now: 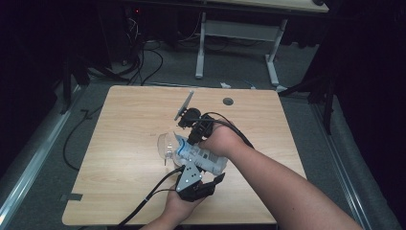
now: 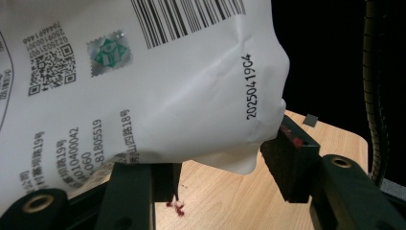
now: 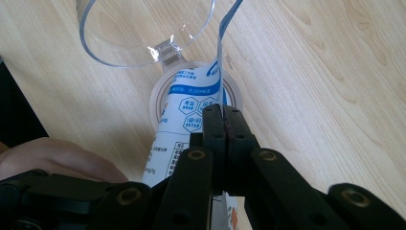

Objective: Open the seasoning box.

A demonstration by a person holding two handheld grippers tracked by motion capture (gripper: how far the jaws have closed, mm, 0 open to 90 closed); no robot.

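in the high view, near the middle of the wooden table (image 1: pixel 119 143), the left gripper (image 1: pixel 191 179) and the right gripper (image 1: pixel 194 136) hold a white printed pouch (image 1: pixel 201 155) tilted toward a clear plastic jug (image 1: pixel 167 146) on its left. in the left gripper view the jaws clamp the pouch's bottom corner (image 2: pixel 258 139), red crumbs (image 2: pixel 176 207) on the table below. in the right gripper view the jaws pinch shut on the pouch's top edge (image 3: pixel 221 81) over the jug's rim (image 3: pixel 143 60); this looks like pouring, and next the near end likely needs raising while the mouth stays over the jug.

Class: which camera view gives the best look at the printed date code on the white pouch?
The left gripper view: the white pouch fills most of it, so the date code reads sharply beside the barcode. The high view shows the pouch small, its print unreadable. The right gripper view shows its blue-printed end, without that code.
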